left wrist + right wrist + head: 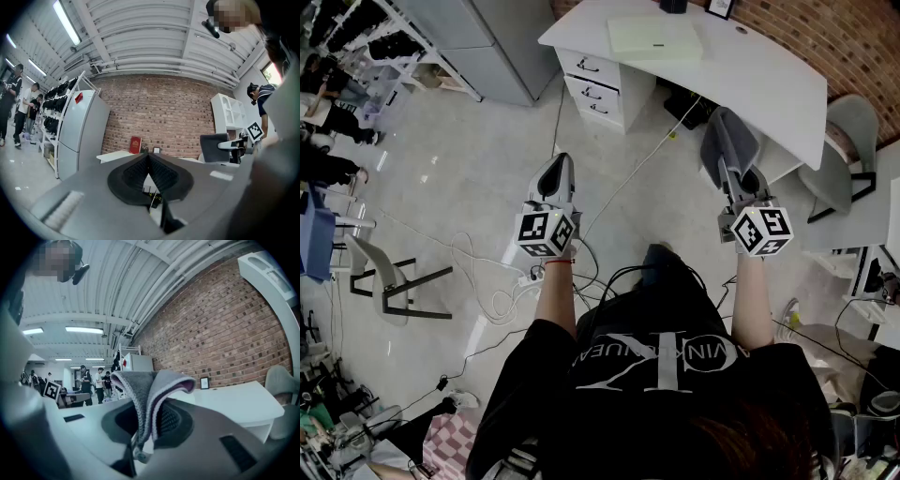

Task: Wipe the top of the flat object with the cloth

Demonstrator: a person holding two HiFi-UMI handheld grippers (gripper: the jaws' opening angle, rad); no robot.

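Note:
A pale green flat pad [656, 37] lies on the white desk [769, 75] far ahead of both grippers. My right gripper [728, 155] is shut on a grey cloth [727, 136] with a purple inner edge, which folds over the jaw tips [149, 385]. In the right gripper view the gripper [147, 420] points up toward the brick wall. My left gripper [555, 178] is held level with it, on the left. Its jaws [149, 164] meet with nothing between them. Both are held in the air over the floor, well short of the desk.
White drawers [595, 84] stand under the desk, with a grey cabinet [492, 47] to their left. Grey chairs stand at the right [853, 141] and left [384, 277]. Cables and a power strip [530, 277] lie on the floor. People stand at the far left [328, 122].

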